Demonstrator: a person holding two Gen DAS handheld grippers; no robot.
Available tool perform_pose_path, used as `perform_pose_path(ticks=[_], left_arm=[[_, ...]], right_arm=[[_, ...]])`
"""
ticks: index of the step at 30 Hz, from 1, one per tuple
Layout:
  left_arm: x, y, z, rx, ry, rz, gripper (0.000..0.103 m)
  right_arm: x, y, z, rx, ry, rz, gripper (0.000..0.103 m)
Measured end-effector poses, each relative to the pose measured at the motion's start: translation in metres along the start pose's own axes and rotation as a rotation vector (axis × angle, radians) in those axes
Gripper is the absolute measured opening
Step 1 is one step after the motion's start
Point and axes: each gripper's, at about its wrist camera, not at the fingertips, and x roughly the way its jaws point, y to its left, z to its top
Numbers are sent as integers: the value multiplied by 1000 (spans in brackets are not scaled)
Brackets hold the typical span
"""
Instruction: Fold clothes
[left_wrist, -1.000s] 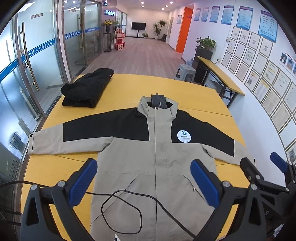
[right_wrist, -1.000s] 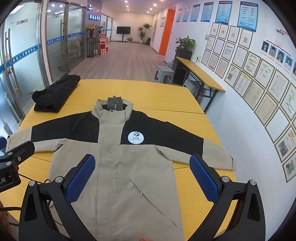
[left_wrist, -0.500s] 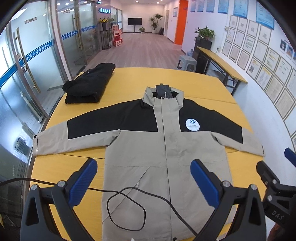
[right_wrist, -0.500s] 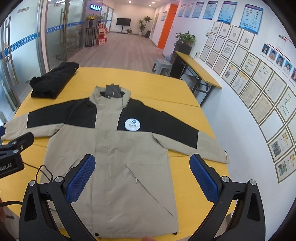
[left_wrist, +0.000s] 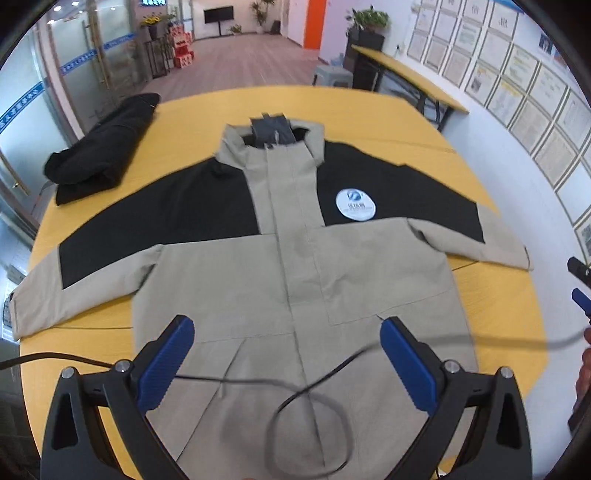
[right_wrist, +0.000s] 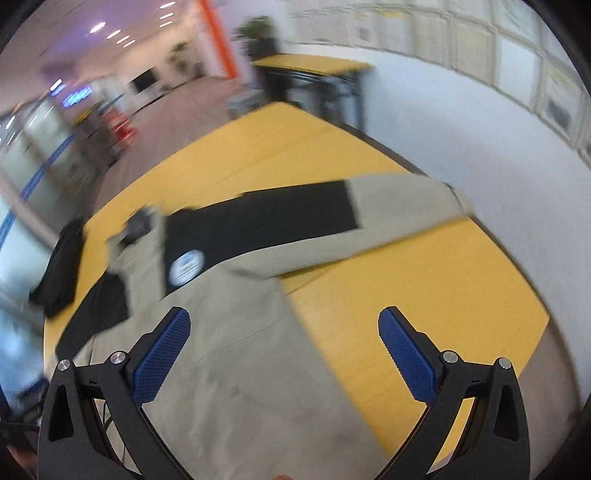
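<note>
A beige and black jacket (left_wrist: 295, 258) lies face up and spread flat on the yellow table (left_wrist: 498, 306), both sleeves stretched outward, a round white logo (left_wrist: 355, 205) on its chest. My left gripper (left_wrist: 286, 354) hovers open above the jacket's lower front, nothing between its blue pads. The right wrist view is blurred and tilted: the jacket (right_wrist: 236, 314) fills its left half and the right sleeve (right_wrist: 388, 210) runs toward the table's far edge. My right gripper (right_wrist: 284, 341) is open and empty above the jacket's right side and bare table (right_wrist: 424, 295). Its tip (left_wrist: 580, 284) shows at the left view's right edge.
A folded black garment (left_wrist: 99, 155) sits on the table's far left corner, also seen as a dark garment (right_wrist: 59, 269) in the right view. A black cable (left_wrist: 306, 387) loops over the jacket's hem. A white wall lies right of the table, glass doors left.
Both grippers have risen and the left one now looks down more steeply. The right gripper has swung right and rolled, blurring its view. The cable has shifted across the hem.
</note>
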Motion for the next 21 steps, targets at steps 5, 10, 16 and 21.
perform_pose_path(ticks=[5, 10, 16, 21], left_arm=[[63, -48, 41, -1, 46, -33, 103], [134, -110, 92, 86, 50, -30, 103], [227, -167, 146, 179, 92, -19, 103], [276, -206, 169, 271, 107, -29, 103]], right_arm=[[67, -133, 47, 257, -10, -27, 103], [131, -231, 82, 378, -23, -79, 103], [198, -301, 100, 512, -2, -10, 100], [213, -339, 103, 617, -55, 28, 99]])
